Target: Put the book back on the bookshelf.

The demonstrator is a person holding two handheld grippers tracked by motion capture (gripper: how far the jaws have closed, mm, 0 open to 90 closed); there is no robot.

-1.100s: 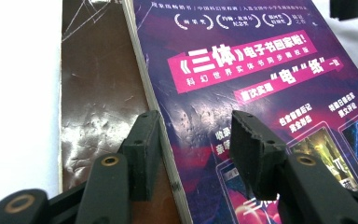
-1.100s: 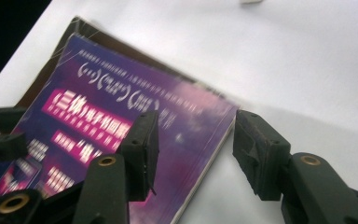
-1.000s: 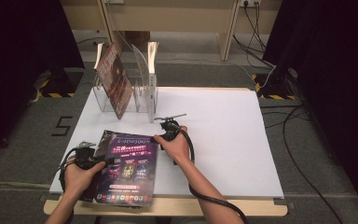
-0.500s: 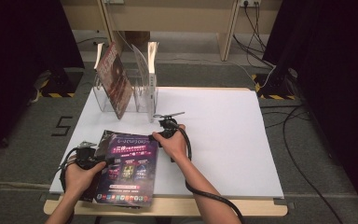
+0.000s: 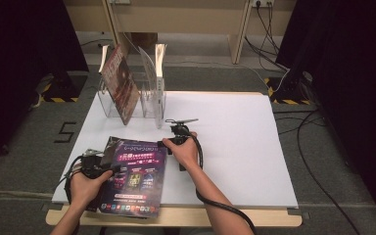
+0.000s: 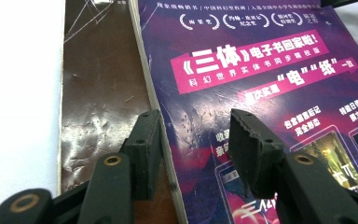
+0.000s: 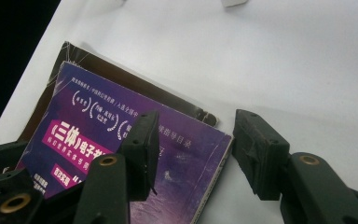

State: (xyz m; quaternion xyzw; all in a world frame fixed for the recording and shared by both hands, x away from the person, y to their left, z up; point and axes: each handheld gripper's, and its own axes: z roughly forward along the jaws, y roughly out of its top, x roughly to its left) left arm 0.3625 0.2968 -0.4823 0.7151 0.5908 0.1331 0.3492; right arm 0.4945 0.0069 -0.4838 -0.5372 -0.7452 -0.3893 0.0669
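A purple magazine (image 5: 134,176) lies at the table's front left on top of a brown-covered one (image 5: 108,146). My left gripper (image 5: 103,161) is at its left edge. In the left gripper view this gripper (image 6: 193,121) is open, straddling the purple magazine's (image 6: 261,70) spine, with one jaw over the brown cover (image 6: 107,93). My right gripper (image 5: 167,142) is at the far right corner. In the right gripper view it (image 7: 196,123) is open and its jaws have just been closing. The purple magazine's (image 7: 98,126) corner lies between them, above the brown cover (image 7: 121,77).
A clear acrylic rack (image 5: 154,103) stands at the table's back left, holding a dark red magazine (image 5: 120,83) that leans in its left slot. The white tabletop (image 5: 235,137) stretches to the right of my hands. Cables lie on the floor at the right.
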